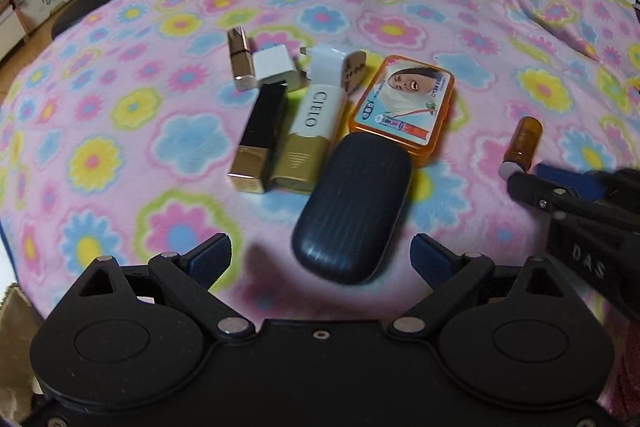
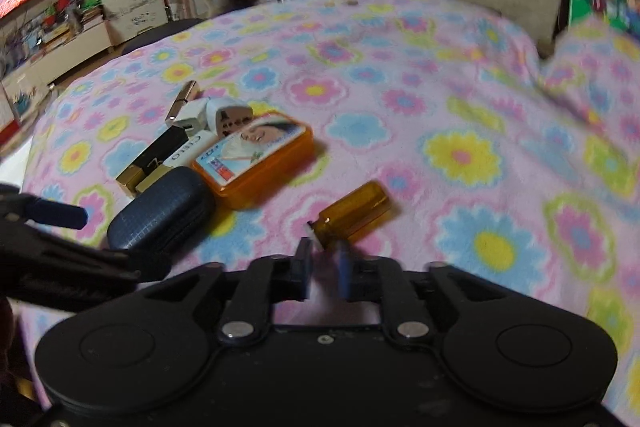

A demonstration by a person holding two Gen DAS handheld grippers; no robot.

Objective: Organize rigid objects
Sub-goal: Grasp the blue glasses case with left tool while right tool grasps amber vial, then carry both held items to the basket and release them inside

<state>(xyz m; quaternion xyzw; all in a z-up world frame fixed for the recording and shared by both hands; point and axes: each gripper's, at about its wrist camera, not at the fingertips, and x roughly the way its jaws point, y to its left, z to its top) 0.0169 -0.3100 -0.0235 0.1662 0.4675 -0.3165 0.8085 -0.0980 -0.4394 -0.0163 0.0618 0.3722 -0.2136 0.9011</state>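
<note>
On the flowered blanket (image 1: 160, 75) several items lie side by side: a black-and-gold lipstick (image 1: 260, 139), a white-and-gold CIELO tube (image 1: 312, 131), an orange tin (image 1: 404, 103) and a dark blue ribbed case (image 1: 352, 211). My left gripper (image 1: 320, 247) is open wide over the near end of the case, and its pads are clear of it. An amber vial (image 2: 354, 211) lies apart to the right on its side. My right gripper (image 2: 324, 255) sits at the vial's neck with a narrow gap between its jaws. The pads do not press the vial.
Behind the row lie a slim gold lipstick (image 1: 240, 59), a white charger (image 1: 276, 69) and a white plug adaptor (image 1: 328, 65). The blanket rises in a fold at the far right (image 2: 580, 75). A dark stool (image 1: 92, 7) stands off the far left edge.
</note>
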